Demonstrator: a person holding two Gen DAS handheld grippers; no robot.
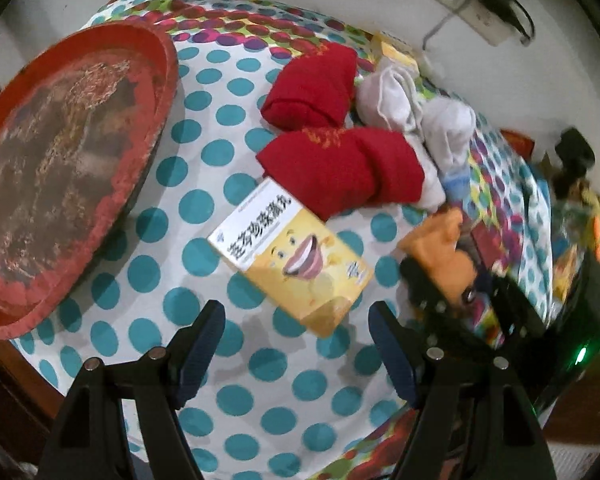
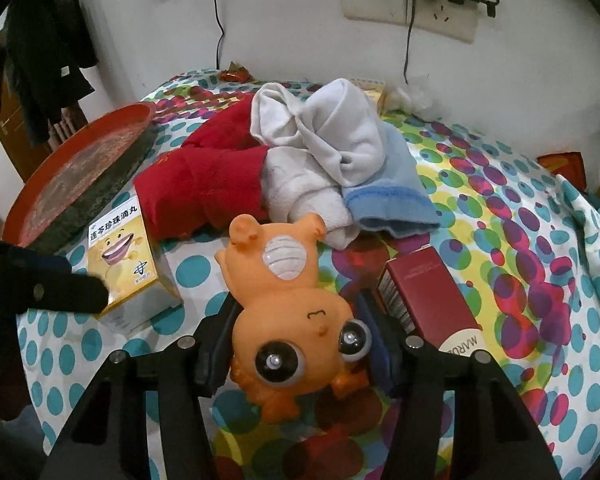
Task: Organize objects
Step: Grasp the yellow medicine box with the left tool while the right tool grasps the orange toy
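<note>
My right gripper (image 2: 296,320) is shut on an orange big-eyed toy (image 2: 288,300), held upside down over the dotted tablecloth (image 2: 500,216). The toy also shows at the right of the left wrist view (image 1: 440,248). My left gripper (image 1: 296,328) is open and empty, just in front of a yellow medicine box (image 1: 296,256) lying flat; the box also shows in the right wrist view (image 2: 126,252). Red socks (image 1: 332,152) and white socks (image 1: 416,112) are piled behind the box. A light blue sock (image 2: 388,192) lies with them.
A round red tray (image 1: 64,168) rests on the left of the table. A dark red box (image 2: 428,300) lies right of the toy. A wall with sockets and cables (image 2: 412,4) stands behind the table. Clutter sits at the table's right edge (image 1: 576,216).
</note>
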